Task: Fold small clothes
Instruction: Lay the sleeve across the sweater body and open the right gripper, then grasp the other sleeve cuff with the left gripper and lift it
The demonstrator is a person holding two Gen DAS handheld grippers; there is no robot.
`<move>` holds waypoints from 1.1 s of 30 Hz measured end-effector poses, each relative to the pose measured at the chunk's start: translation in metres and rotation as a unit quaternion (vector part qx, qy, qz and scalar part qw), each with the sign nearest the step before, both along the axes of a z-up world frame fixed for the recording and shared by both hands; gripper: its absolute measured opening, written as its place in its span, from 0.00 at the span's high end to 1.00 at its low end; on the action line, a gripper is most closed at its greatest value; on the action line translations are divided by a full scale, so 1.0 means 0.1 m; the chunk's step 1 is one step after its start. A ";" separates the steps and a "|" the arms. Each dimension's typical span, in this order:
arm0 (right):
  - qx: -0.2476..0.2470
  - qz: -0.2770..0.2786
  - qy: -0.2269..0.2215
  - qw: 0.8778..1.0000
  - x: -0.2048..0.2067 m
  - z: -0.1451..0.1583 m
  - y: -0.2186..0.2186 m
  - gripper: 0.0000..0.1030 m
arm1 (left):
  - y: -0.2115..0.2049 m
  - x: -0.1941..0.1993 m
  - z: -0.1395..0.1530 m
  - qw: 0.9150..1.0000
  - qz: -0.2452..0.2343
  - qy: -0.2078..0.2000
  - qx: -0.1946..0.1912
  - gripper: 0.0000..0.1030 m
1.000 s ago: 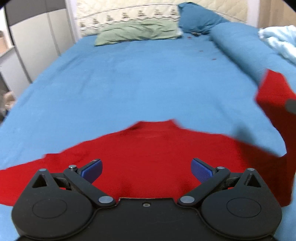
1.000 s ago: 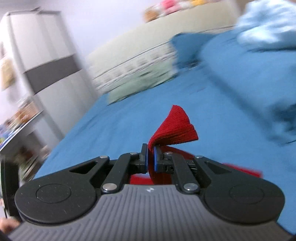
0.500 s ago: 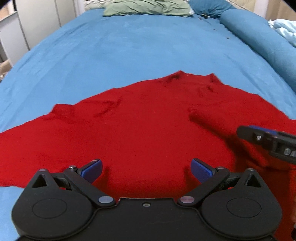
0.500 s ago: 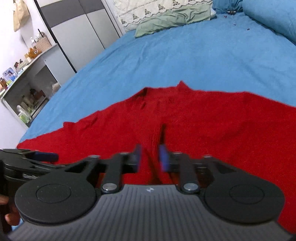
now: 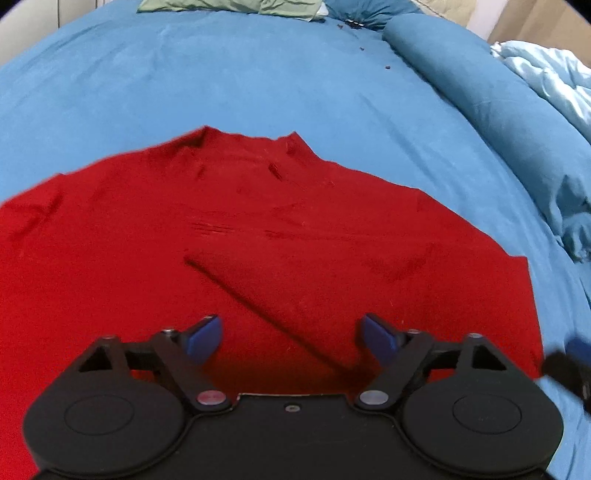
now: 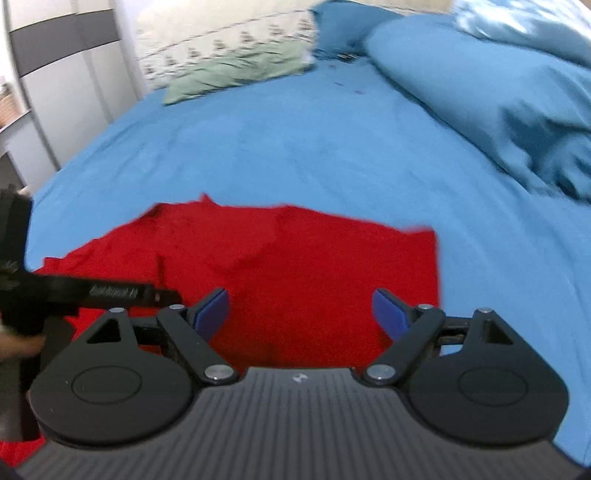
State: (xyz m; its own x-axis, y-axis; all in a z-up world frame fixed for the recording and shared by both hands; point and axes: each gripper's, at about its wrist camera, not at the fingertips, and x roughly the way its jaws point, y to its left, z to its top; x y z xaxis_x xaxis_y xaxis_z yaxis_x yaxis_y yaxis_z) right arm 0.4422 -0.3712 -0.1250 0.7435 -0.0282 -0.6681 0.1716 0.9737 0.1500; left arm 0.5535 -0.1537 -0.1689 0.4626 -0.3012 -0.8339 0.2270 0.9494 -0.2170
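A: Which step, judging from here?

B: Probably between folds. Red garment (image 5: 258, 240) spread flat on the blue sheet (image 5: 258, 74), well short of the green pillow (image 5: 221, 5), with its neck edge pointing toward that pillow. Nothing gripped. Left gripper (image 5: 290, 328) released, jaws wide apart, hovering over the hem end farthest from the pillow. Right gripper (image 6: 301, 308) likewise spread wide and empty, over the garment's side that lies away from the pillow and toward the rolled blue duvet (image 5: 480, 85).

A: And the cloth itself?

B: Deep red, soft, knit-like, mostly smooth. A few short creases below the neck. One dark diagonal line (image 5: 266, 314) running across the body toward the hem, possibly the edge of a layer laid over, though hard to tell. On the duvet side, a straight, clean edge; on the opposite side, cloth running out past the left gripper's view, looking unfolded.

A: Next move?

B: Likely a grasp on that spread-out side, farthest from the pillow, then a carry across the body to match the straight edge. Calls for a low approach, a pinch on the top layer only, and a lift high enough to avoid dragging the rest along the sheet.

A: Risk?

B: Limp fabric, so easy bunching or a skewed edge.
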 end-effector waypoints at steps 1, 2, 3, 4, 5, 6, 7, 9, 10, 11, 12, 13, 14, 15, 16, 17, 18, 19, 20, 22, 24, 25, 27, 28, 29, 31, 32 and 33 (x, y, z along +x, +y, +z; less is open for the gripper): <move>0.004 -0.013 0.003 1.000 -0.06 -0.03 -0.05 0.03 | -0.02 0.01 -0.02 1.000 0.005 -0.013 0.010 0.24; 0.009 -0.028 0.006 1.000 -0.12 -0.08 -0.09 0.03 | -0.03 0.01 -0.02 0.999 0.009 -0.024 0.023 0.29; 0.013 -0.038 0.009 0.999 -0.15 -0.11 -0.11 0.03 | -0.03 0.00 -0.02 0.999 0.014 -0.030 0.033 0.37; 0.017 -0.050 0.011 0.999 -0.20 -0.15 -0.15 0.03 | 0.01 -0.02 -0.01 0.999 0.017 -0.034 0.032 0.40; 0.019 -0.060 0.014 0.998 -0.24 -0.18 -0.16 0.03 | 0.06 -0.05 0.00 0.999 0.020 -0.036 0.027 0.42; 0.020 -0.068 0.018 0.997 -0.28 -0.21 -0.17 0.03 | 0.11 -0.07 0.01 0.999 0.024 -0.037 0.027 0.43; 0.021 -0.077 0.023 0.997 -0.31 -0.24 -0.18 0.03 | 0.15 -0.10 0.02 0.998 0.028 -0.039 0.032 0.43; 0.023 -0.089 0.030 0.995 -0.35 -0.27 -0.21 0.03 | 0.25 -0.15 0.03 0.998 0.041 -0.039 0.032 0.43; 0.022 -0.091 0.033 0.995 -0.36 -0.29 -0.21 0.03 | 0.30 -0.18 0.04 0.998 0.047 -0.034 0.026 0.44; 0.016 -0.092 0.038 0.995 -0.35 -0.30 -0.21 0.03 | 0.33 -0.18 0.03 0.998 0.052 -0.029 0.015 0.45; 0.009 -0.092 0.041 0.995 -0.34 -0.32 -0.20 0.03 | 0.35 -0.17 0.01 0.998 0.055 -0.026 0.005 0.45; 0.002 -0.089 0.046 0.995 -0.34 -0.34 -0.19 0.02 | 0.34 -0.16 0.00 0.998 0.056 -0.025 0.003 0.45; -0.003 -0.087 0.051 0.995 -0.34 -0.36 -0.18 0.02 | 0.33 -0.15 0.00 0.998 0.055 -0.025 0.002 0.46; -0.006 -0.083 0.054 0.995 -0.34 -0.37 -0.18 0.02 | 0.32 -0.14 0.01 0.998 0.054 -0.026 -0.003 0.46; -0.008 -0.079 0.056 0.995 -0.32 -0.40 -0.17 0.02 | 0.30 -0.12 0.01 0.998 0.054 -0.027 -0.011 0.48; -0.012 -0.074 0.060 0.995 -0.31 -0.43 -0.17 0.02 | 0.29 -0.11 0.01 0.998 0.052 -0.026 -0.020 0.60; -0.017 -0.070 0.063 0.995 -0.28 -0.45 -0.15 0.02 | 0.27 -0.09 0.02 0.998 0.049 -0.027 -0.026 0.72; -0.024 -0.065 0.067 0.995 -0.25 -0.49 -0.14 0.02 | 0.24 -0.07 0.04 0.998 0.045 -0.028 -0.027 0.94; -0.031 -0.061 0.071 0.995 -0.22 -0.51 -0.12 0.02 | 0.21 -0.05 0.07 0.998 0.040 -0.032 -0.027 0.96; -0.054 -0.053 0.074 0.994 -0.16 -0.56 -0.06 0.02 | 0.19 -0.03 0.22 0.997 0.034 -0.058 -0.034 0.96; -0.088 -0.055 0.069 0.992 -0.09 -0.57 -0.01 0.02 | 0.22 -0.02 0.43 0.994 0.031 -0.093 -0.044 0.96; -0.103 -0.059 0.070 0.990 -0.04 -0.58 0.02 0.02 | 0.27 -0.02 0.56 0.992 0.035 -0.113 -0.045 0.96; -0.126 -0.061 0.083 0.987 0.07 -0.61 0.03 0.02 | 0.40 -0.03 0.76 0.987 0.045 -0.149 -0.039 0.96; -0.131 -0.064 0.086 0.986 0.12 -0.62 0.03 0.02 | 0.50 -0.04 0.85 0.984 0.055 -0.167 -0.033 0.96; -0.133 -0.065 0.087 0.985 0.16 -0.63 0.03 0.02 | 0.60 -0.06 0.91 0.982 0.064 -0.178 -0.028 0.96; -0.140 -0.065 0.089 0.984 0.25 -0.65 0.05 0.02 | 0.80 -0.09 0.94 0.978 0.083 -0.189 -0.019 0.96; -0.145 -0.063 0.089 0.983 0.28 -0.65 0.05 0.02 | 0.88 -0.12 0.93 0.977 0.089 -0.193 -0.012 0.96; -0.149 -0.060 0.090 0.983 0.30 -0.65 0.05 0.02 | 0.96 -0.14 0.90 0.976 0.094 -0.195 -0.001 0.96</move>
